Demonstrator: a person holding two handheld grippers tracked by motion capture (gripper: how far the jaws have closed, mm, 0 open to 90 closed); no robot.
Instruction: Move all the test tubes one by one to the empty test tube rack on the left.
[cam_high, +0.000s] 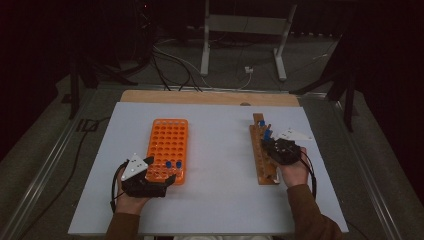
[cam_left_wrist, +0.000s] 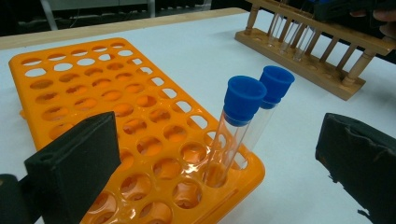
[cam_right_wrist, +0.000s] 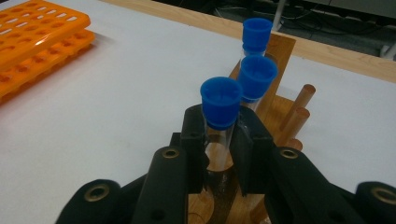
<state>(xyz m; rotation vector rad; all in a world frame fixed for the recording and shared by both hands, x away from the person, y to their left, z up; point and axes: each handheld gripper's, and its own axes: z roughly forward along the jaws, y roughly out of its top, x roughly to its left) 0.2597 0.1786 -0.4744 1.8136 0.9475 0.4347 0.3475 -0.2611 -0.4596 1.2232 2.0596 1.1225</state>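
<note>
Right gripper view: my right tongs (cam_right_wrist: 219, 140) pinch the blue-capped tube (cam_right_wrist: 219, 112) standing in the wooden rack (cam_right_wrist: 280, 121), left tongs (cam_left_wrist: 210, 154) agape by the orange rack (cam_left_wrist: 93, 93); a tilted lift could jam glass or drag the wooden rack.

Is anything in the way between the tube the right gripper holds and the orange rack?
Nothing visible. The right gripper is shut on a blue-capped test tube in the wooden rack; bare white tabletop lies between it and the orange rack.
</note>
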